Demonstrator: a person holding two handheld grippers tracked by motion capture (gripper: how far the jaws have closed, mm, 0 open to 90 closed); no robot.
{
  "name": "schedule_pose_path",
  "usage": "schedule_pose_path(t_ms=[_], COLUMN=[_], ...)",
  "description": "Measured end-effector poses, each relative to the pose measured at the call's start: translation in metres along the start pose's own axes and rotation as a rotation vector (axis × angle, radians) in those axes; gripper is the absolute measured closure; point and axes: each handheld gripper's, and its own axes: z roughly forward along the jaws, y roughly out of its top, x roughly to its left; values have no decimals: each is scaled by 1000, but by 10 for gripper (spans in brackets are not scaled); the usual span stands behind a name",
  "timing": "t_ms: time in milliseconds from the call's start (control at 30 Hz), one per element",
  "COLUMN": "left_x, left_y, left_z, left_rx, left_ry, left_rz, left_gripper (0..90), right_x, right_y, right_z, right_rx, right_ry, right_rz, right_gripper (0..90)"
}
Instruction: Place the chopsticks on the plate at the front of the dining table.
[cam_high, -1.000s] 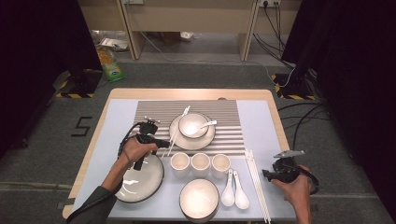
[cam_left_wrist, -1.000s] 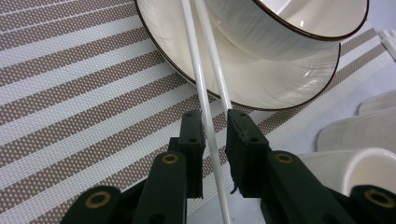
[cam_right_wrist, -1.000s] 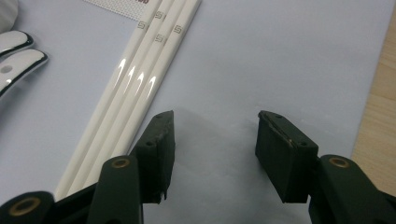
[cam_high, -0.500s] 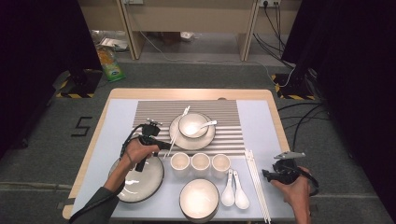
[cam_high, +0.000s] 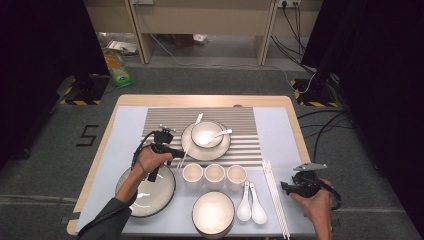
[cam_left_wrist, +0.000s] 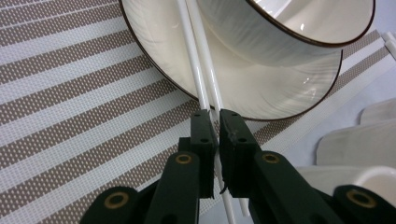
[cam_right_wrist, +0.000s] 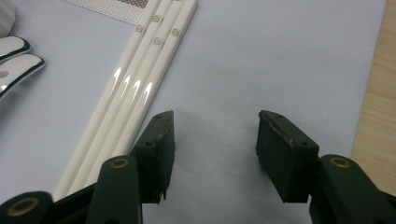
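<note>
Chopsticks (cam_left_wrist: 201, 88), a white pair, lie pinched between the pressed-together jaws of the left gripper (cam_left_wrist: 214, 116), their far ends running across the plate (cam_left_wrist: 163, 56) under the bowl (cam_left_wrist: 280, 28), cut off at the picture's top. The right gripper (cam_right_wrist: 215, 140) stands spread near the table's right edge, beside four more sticks (cam_right_wrist: 135, 79).
</note>
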Motion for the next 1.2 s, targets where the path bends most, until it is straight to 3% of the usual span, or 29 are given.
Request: schedule_pose_path(t_ms=[400, 767, 967, 1200], left_x=[0, 6, 10, 9], left_y=[6, 3, -4, -7], left_z=[5, -7, -5, 2], left_rx=[-26, -41, 8, 31], left_ry=[2, 5, 34, 19], left_rz=[-24, -15, 9, 9], left_gripper=[833, 782, 761, 745], right_x=[0, 0, 0, 0], right_y=[-1, -1, -1, -1], right_z=[0, 0, 0, 0], right_rx=[-5, -7, -4, -4], right_ry=[2, 2, 0, -2], right_rz=[0, 6, 0, 0], right_gripper=[467, 467, 467, 467])
